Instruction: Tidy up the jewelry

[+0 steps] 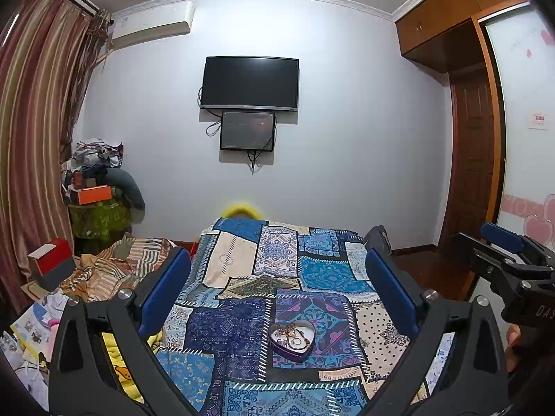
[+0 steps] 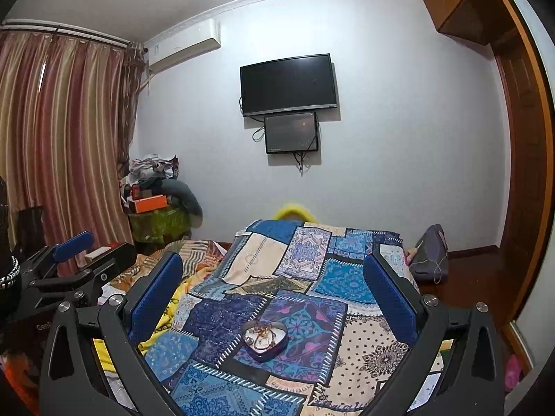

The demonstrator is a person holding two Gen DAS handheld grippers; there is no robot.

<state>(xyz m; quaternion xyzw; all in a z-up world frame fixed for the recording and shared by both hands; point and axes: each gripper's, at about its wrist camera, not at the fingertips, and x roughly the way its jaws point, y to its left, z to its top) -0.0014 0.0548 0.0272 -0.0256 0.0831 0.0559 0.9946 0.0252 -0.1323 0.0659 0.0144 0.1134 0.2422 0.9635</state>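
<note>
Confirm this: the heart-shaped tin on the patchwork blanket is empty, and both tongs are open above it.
Not quite. The heart-shaped tin isn't empty: it holds tangled jewelry, clearest in the left wrist view. It does sit on the patchwork blanket, with both tongs, left tongs and right tongs, open.

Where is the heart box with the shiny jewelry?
The heart-shaped box sits on the patchwork bedspread, low and centre in both wrist views, ahead of the open grippers.
</note>
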